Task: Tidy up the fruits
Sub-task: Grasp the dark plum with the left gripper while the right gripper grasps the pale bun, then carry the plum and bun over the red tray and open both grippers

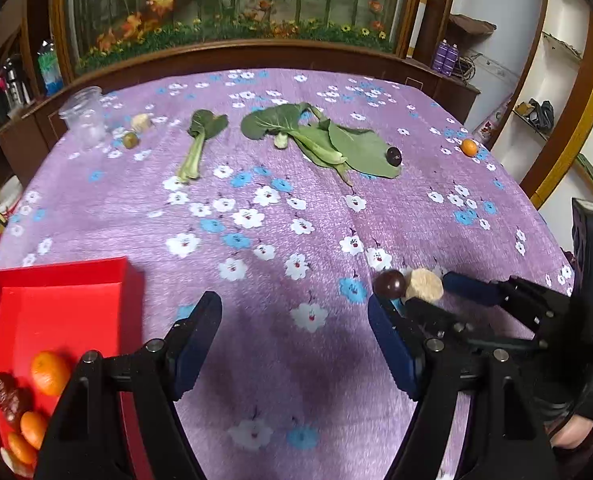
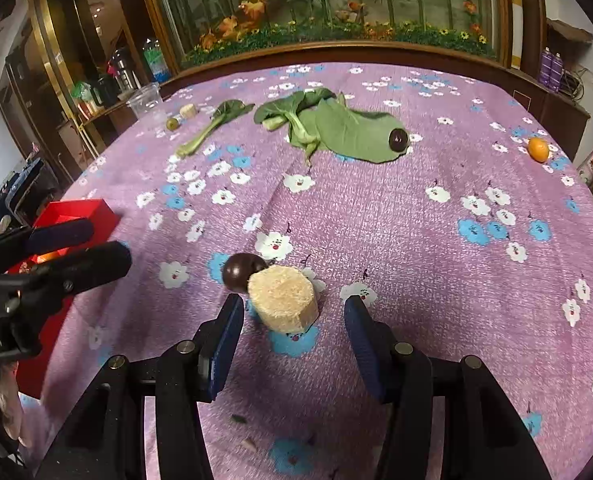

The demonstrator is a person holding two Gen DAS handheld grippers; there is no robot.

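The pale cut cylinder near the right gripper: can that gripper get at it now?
Probably yes. The pale cut cylinder lies just ahead of the open right gripper, nothing over it. Only the dark round fruit touches its far left side and might get nudged.
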